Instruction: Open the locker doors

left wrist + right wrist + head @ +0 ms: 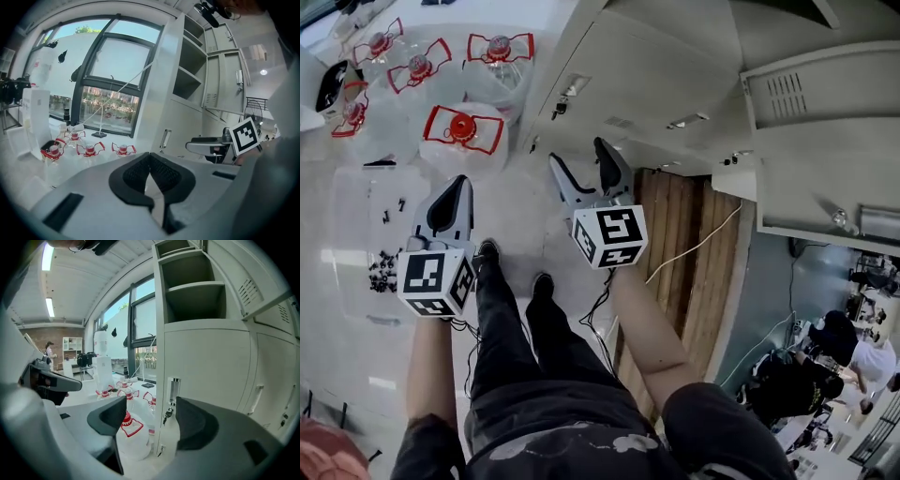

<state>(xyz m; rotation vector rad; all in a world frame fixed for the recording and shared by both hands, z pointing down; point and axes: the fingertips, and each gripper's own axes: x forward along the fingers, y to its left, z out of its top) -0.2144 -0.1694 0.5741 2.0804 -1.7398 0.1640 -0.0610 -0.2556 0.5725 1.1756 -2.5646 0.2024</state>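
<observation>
Pale grey metal lockers (pixel 675 75) fill the top right of the head view. The lower left door (pixel 206 366) is closed, with a chrome recessed handle (pixel 173 390) and a bunch of keys (pixel 167 416) hanging in its lock. The compartment above it (pixel 197 287) stands open with a shelf, and another door (pixel 825 141) swings open at the right. My right gripper (pixel 579 155) is open and points at the closed door's handle edge, short of it, with nothing between its jaws. My left gripper (pixel 461 183) is shut and empty, held lower left, away from the lockers.
Several clear water jugs with red handles (pixel 464 131) stand on the pale floor left of the lockers, the nearest one (pixel 129 437) right beside the closed door. Wooden planks (pixel 684 234) and a white cable (pixel 694 246) lie below the lockers. Black screws (pixel 384 267) are scattered at the left.
</observation>
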